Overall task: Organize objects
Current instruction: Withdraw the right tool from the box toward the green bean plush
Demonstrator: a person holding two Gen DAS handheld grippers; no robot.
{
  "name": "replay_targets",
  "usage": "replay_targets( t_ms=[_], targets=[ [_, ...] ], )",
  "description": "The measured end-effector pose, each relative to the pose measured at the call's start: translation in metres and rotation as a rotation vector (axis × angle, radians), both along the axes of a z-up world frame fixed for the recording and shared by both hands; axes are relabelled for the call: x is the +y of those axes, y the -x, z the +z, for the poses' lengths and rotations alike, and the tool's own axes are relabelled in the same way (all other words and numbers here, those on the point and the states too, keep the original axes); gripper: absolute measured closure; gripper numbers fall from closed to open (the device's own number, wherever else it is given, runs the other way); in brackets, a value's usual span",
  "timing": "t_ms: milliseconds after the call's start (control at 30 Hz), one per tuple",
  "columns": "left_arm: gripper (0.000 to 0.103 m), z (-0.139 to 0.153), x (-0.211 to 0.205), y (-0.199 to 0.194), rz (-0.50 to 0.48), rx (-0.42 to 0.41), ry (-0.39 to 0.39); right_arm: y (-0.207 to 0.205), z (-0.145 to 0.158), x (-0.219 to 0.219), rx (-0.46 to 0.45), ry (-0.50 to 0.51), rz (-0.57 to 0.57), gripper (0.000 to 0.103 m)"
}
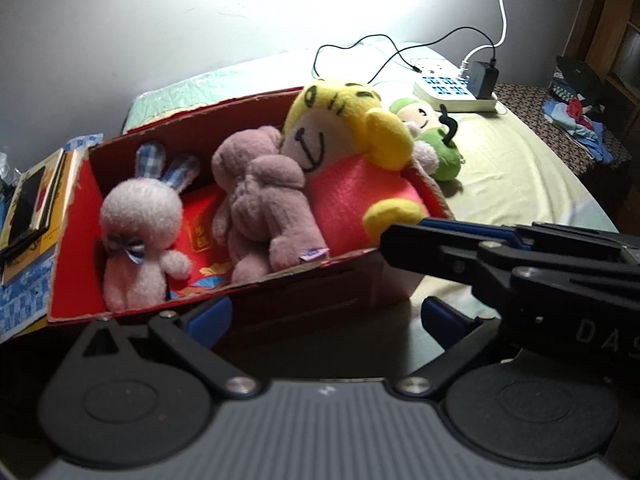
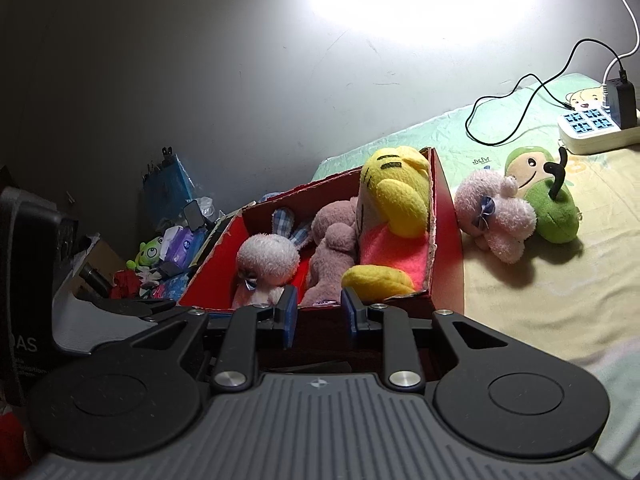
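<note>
Fingers (image 1: 208,314) of both grippers spread, pinching nothing.
Red box (image 1: 280,304) holds a pale bunny (image 1: 138,224), mauve bear (image 1: 260,204), yellow tiger (image 1: 348,152), crowded together.

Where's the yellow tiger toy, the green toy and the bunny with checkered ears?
yellow tiger toy (image 1: 320,128): left wrist view, on its face.
green toy (image 2: 554,216): right wrist view, on its green body.
bunny with checkered ears (image 1: 140,216): left wrist view, on its head.
</note>
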State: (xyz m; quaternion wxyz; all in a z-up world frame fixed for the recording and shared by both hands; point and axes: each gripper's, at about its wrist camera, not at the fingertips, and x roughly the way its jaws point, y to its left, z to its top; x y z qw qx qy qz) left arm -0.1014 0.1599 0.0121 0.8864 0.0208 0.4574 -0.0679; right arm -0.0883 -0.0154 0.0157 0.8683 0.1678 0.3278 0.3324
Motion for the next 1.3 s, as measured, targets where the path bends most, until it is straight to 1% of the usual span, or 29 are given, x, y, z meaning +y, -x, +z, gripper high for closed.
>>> replay_targets(
  t_ms=[200,433,533,633,733,1133,1300],
  targets=[
    [0.002,0.000,-0.020,0.004,-0.024,-0.005,0.002,-0.005,-0.005,-0.018,0.016,-0.015,0.023,0.077],
    [0.003,-0.002,-0.051,-0.002,-0.030,0.034,0.047,-0.020,-0.011,-0.049,0.044,-0.012,0.062,0.077],
    [0.003,-0.005,-0.073,-0.008,-0.024,0.045,0.027,-0.030,-0.017,-0.067,0.088,-0.014,0.074,0.077],
    [0.003,-0.010,-0.090,-0.017,-0.014,0.073,0.043,-0.038,-0.021,-0.085,0.108,-0.014,0.074,0.076],
    [0.003,-0.014,-0.110,-0.025,-0.012,0.084,0.029,-0.048,-0.027,-0.102,0.138,-0.020,0.077,0.074],
    [0.003,-0.045,-0.175,-0.063,-0.018,0.153,0.043,-0.086,-0.058,-0.157,0.243,-0.045,0.065,0.074],
    [0.002,-0.059,-0.193,-0.079,-0.036,0.165,0.021,-0.103,-0.074,-0.172,0.289,-0.061,0.042,0.074]
  ],
)
